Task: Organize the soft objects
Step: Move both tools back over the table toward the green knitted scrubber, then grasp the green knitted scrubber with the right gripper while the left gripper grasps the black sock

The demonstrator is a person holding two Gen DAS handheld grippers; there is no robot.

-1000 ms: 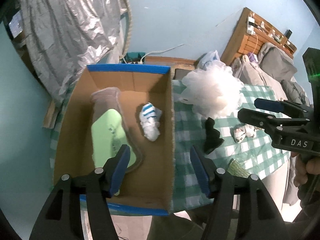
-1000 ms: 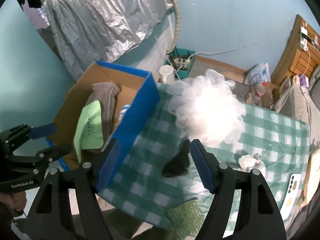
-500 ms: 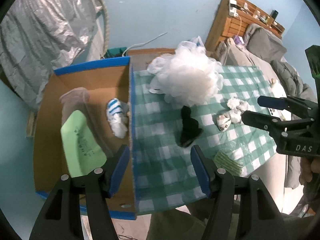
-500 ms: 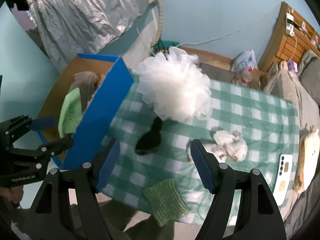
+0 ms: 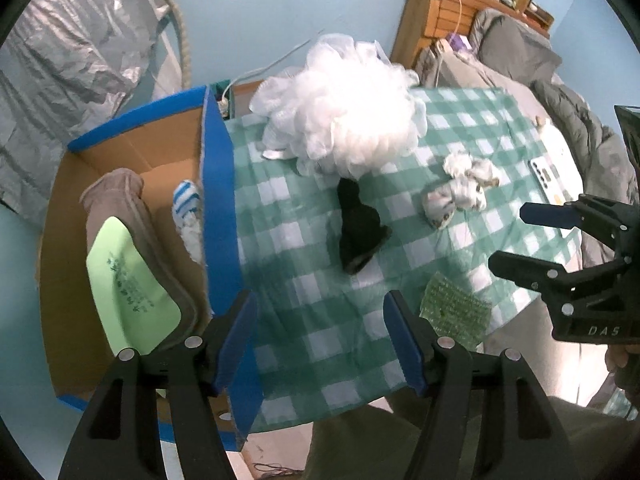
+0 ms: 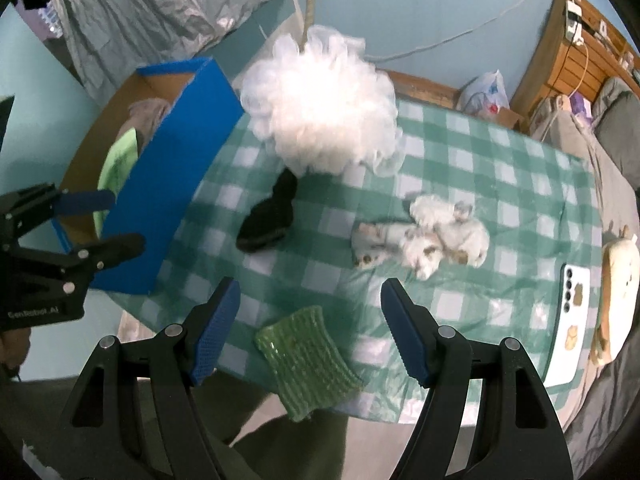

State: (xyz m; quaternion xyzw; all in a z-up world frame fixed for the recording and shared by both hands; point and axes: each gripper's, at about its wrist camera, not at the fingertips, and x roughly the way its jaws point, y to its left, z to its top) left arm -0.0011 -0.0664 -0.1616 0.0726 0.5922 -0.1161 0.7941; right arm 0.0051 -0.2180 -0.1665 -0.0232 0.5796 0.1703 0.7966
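Note:
A big white mesh pouf (image 5: 348, 120) lies at the back of the green checked tablecloth (image 5: 304, 344). A black sock (image 5: 358, 232) lies in front of it, white patterned socks (image 6: 424, 240) to its right, and a green knitted cloth (image 6: 308, 356) at the front edge. My left gripper (image 5: 320, 328) hangs open above the cloth, just right of the blue-edged cardboard box (image 5: 218, 200), with nothing between its fingers. My right gripper (image 6: 310, 308) is open over the knitted cloth and holds nothing.
The box holds a light green pad (image 5: 128, 280), a brownish cloth (image 5: 116, 196) and a blue-striped sock (image 5: 186, 208). A phone (image 6: 568, 320) and a pale plush toy (image 6: 616, 280) lie at the table's right end. Bedding and a wooden shelf stand behind.
Both grippers have moved right and sunk: the left from above the box to the tablecloth beside it, the right from the box's wall to the knitted cloth. Nothing was taken hold of.

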